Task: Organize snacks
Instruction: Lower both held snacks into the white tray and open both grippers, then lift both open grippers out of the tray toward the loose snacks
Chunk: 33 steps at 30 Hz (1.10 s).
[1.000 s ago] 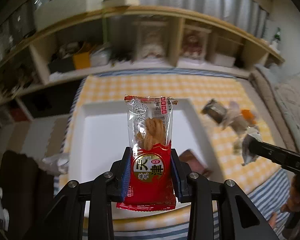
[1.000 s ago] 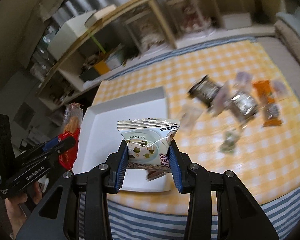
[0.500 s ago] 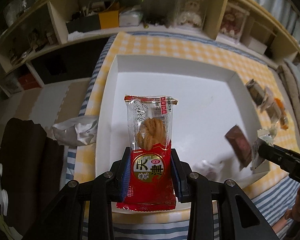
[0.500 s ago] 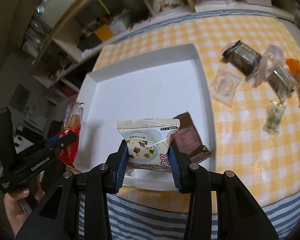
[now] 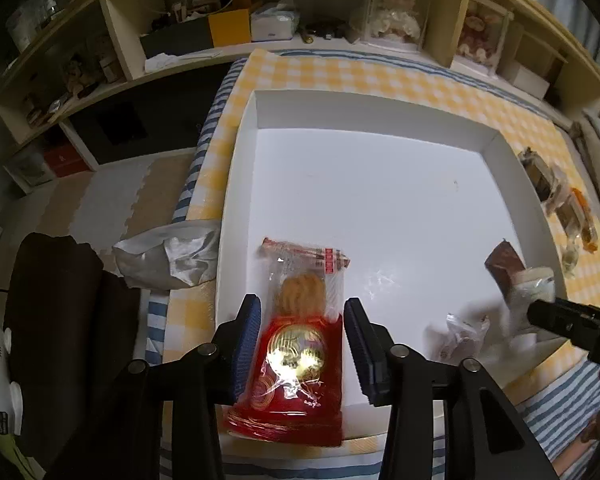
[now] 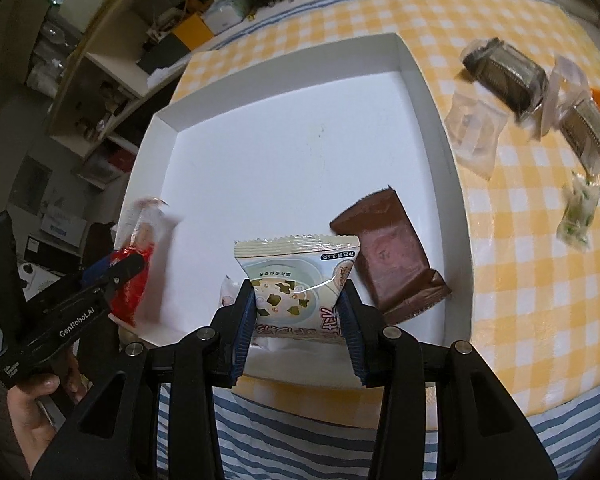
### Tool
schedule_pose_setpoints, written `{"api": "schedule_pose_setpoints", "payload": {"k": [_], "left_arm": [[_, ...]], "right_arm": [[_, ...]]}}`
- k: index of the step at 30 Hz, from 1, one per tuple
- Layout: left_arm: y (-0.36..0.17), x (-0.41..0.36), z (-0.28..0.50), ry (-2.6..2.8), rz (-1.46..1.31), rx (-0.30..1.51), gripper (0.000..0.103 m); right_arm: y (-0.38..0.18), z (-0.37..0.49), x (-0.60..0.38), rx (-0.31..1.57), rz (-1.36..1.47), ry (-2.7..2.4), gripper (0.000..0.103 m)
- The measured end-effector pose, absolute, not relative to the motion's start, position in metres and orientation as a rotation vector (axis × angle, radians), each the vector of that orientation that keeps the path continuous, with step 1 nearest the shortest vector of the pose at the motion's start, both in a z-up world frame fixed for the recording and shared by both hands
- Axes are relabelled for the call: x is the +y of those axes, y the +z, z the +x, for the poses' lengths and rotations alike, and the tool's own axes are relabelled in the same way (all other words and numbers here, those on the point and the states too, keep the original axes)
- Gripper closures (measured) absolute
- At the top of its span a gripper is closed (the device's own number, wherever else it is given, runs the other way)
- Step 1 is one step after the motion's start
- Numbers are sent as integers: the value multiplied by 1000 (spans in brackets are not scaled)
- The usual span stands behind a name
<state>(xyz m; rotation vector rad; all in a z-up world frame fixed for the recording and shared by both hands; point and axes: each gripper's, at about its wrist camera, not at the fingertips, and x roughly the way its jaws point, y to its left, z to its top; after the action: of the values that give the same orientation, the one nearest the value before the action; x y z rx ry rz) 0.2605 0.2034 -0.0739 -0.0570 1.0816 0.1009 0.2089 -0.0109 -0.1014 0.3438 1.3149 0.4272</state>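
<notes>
A red pack with a twisted pastry (image 5: 300, 344) lies in the near left corner of the white tray (image 5: 256, 108). It lies between the fingers of my left gripper (image 5: 302, 308), whose jaws are opening, and the pads stand clear of its sides. My right gripper (image 6: 298, 292) holds a green-and-white seaweed snack pack (image 6: 296, 276) low over the tray's near edge. Its jaws are opening too, but the pads still touch the pack. A brown pack (image 6: 392, 256) and a small clear pack (image 5: 460, 336) lie in the tray.
Several loose snacks lie on the yellow checked cloth right of the tray: a dark wrapped cake (image 6: 500, 68), a clear pack (image 6: 472, 132), a green-and-white sweet (image 6: 578, 216). A crumpled silver bag (image 5: 168, 252) lies left of the tray. Shelves (image 5: 260, 20) line the back.
Both grippers came down and forward over the tray. The left jaws spread and the red pack dropped flat onto the tray floor. The right jaws widened slightly around the seaweed pack.
</notes>
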Motion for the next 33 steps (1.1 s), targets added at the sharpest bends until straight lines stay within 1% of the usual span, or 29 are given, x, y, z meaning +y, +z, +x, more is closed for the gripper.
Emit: {"api": "schedule_pose_setpoints", "payload": {"k": [2,3,4,5,6,8,9,10,11,12,14,15,16,17,18,19,21,29,30,31,32,33], "left_arm": [[-75,204,260,98,-58,1081,50],[-75,203,259,93,-57,1081,44],[-75,203,258,92,-55,1082,40],[-75,203,257,92,-53,1084,40],[-75,203,257,93,-52,1088,37],[-75,203,256,96,-51,1092,31],[-74,203,256,96,-50,1094,23],[-74,202,256,92,-52,1100,16],[-74,202,255,87,-54,1103,15],[-74,201,254,78,-55,1105,17],[-71,199,252,59,-61,1101,35],[-70,199,252,53,-69,1111,56],[-70,199,252,61,-68,1118,67],[-70,198,252,73,-57,1125,69],[-70,198,253,76,-48,1127,77],[-71,197,254,79,-40,1129,82],[-74,198,257,101,-13,1134,84],[-82,206,258,132,-37,1141,82],[-82,205,258,127,-40,1141,78],[-81,205,258,122,-44,1140,68],[-80,204,257,117,-44,1136,62],[-78,203,257,111,-42,1130,52]], "right_arm": [[-101,207,-11,1314,332,433,49],[-101,206,-11,1312,325,438,46],[-100,204,-12,1308,319,443,41],[-99,203,-12,1306,316,444,34],[-99,202,-12,1303,313,447,31],[-97,199,-13,1297,303,452,17],[-96,198,-13,1292,296,453,13],[-95,197,-13,1288,291,455,5],[-93,197,-12,1283,282,456,1],[-92,195,-13,1277,274,455,0],[-89,194,-13,1264,260,453,0],[-88,194,-14,1261,256,453,0],[-87,193,-14,1258,254,453,0],[-86,193,-14,1258,249,452,0],[-86,192,-13,1260,241,446,0],[-86,191,-14,1263,235,439,0],[-86,190,-14,1267,232,441,0],[-83,185,-13,1262,220,455,0],[-82,186,-13,1261,219,456,0],[-81,185,-13,1258,216,455,0],[-81,185,-13,1255,214,453,0],[-80,185,-13,1252,212,451,0]]}}
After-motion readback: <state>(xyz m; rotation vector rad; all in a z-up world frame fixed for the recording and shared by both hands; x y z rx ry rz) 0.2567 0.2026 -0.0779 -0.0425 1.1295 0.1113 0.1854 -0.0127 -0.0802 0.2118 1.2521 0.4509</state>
